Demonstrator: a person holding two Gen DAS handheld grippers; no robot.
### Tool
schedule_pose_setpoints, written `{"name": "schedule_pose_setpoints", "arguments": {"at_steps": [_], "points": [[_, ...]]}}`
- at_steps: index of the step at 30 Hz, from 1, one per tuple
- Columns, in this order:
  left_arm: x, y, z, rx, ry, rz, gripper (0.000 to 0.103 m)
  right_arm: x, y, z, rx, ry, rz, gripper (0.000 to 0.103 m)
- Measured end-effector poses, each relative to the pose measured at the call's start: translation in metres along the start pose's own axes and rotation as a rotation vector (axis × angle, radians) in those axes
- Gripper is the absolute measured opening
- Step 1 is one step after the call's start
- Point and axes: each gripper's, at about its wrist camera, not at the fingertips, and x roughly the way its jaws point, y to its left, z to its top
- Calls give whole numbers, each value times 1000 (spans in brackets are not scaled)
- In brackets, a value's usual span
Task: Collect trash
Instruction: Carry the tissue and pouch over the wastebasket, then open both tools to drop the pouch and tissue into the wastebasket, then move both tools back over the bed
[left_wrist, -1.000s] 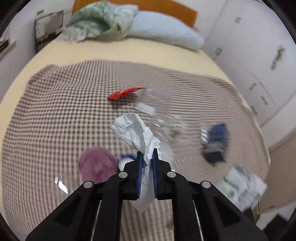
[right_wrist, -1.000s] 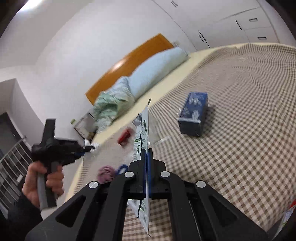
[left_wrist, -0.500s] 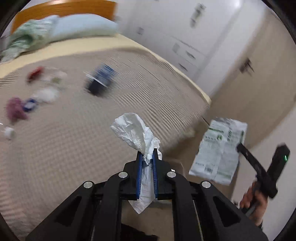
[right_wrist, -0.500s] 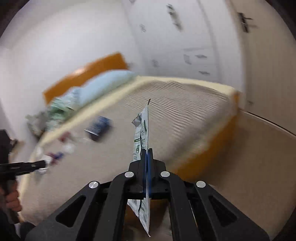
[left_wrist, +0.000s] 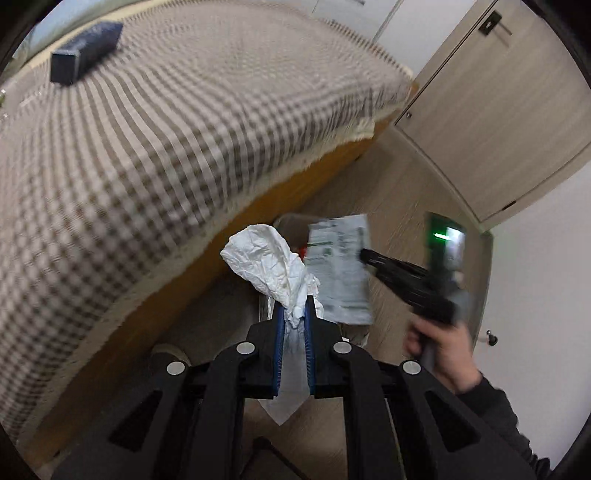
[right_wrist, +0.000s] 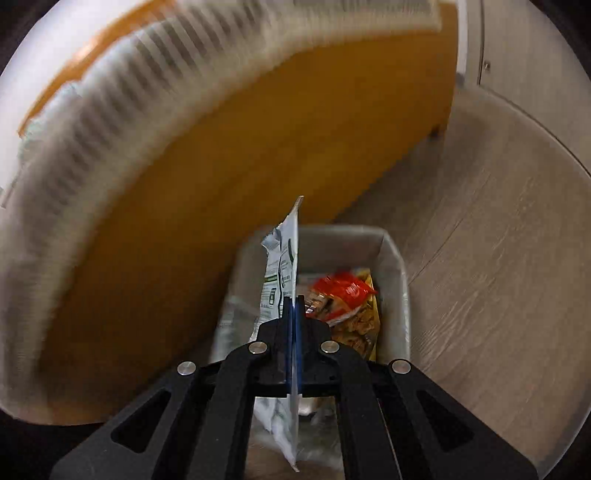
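Item: flat printed packet (right_wrist: 286, 266), clamped edge-on in the right gripper (right_wrist: 294, 301), long axis running 12 to 6 o'clock over the grey bin (right_wrist: 393, 266). Left gripper (left_wrist: 294, 314) pinches a crumpled tissue (left_wrist: 266, 254), bunched toward 11 o'clock. Advice: centre each piece over the bin before letting go, packet first.

Bin (right_wrist: 395, 266) on floor (right_wrist: 498, 258) beside bed (left_wrist: 166, 147) | wrappers (right_wrist: 343, 291) inside bin | box (left_wrist: 86, 46) on bed, far from edge | pouch (right_wrist: 284, 273) in right claw (right_wrist: 293, 306) above bin | tissue (left_wrist: 269, 262) in left claw (left_wrist: 293, 314), left of pouch
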Motion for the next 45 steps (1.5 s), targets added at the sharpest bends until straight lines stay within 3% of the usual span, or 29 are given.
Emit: {"name": "schedule_pose_setpoints", "arguments": {"at_steps": [4,7,8,9,13,22,23,24,25,26,28,31,36,42,45], "points": [[36,-5,1,-16,46,-10,8,72,-19,-7,89,77,59,2],[59,-20,-11,-2,109,-32,8,95,-28,-9,119,109,71,6],[65,-25,-12,12,124,-28,8,102,-27,-8,98,140,65,37],[71,-30,-14,34,138,-17,8,106,-25,-7,75,164,47,76],[100,-37,-17,83,211,-15,8,78,-31,-7,24,121,59,76],[201,-65,-10,61,390,-84,10,-50,-73,-19,86,-103,-12,76],[216,-68,-11,51,396,-91,13,-59,-77,-17,104,-122,-22,76],[234,-69,-13,34,417,-96,22,-66,-84,-18,128,-141,-34,76],[252,-69,-16,18,447,-83,51,-78,-92,-25,166,-164,-40,76],[264,-69,-18,-3,468,-62,60,-82,-97,-31,187,-167,-41,76],[281,-58,-27,-38,507,-55,60,-85,-104,-39,218,-148,-58,77],[274,-51,-29,-12,509,-33,60,-77,-106,-56,217,-79,-98,77],[237,-46,-13,-37,439,-108,60,-70,-93,-67,198,-5,-109,76],[177,-55,-11,-35,353,-146,60,-85,-67,-70,122,-2,-129,76],[128,-52,-7,-29,248,-169,60,-105,-49,-62,100,-28,-144,77]]}}
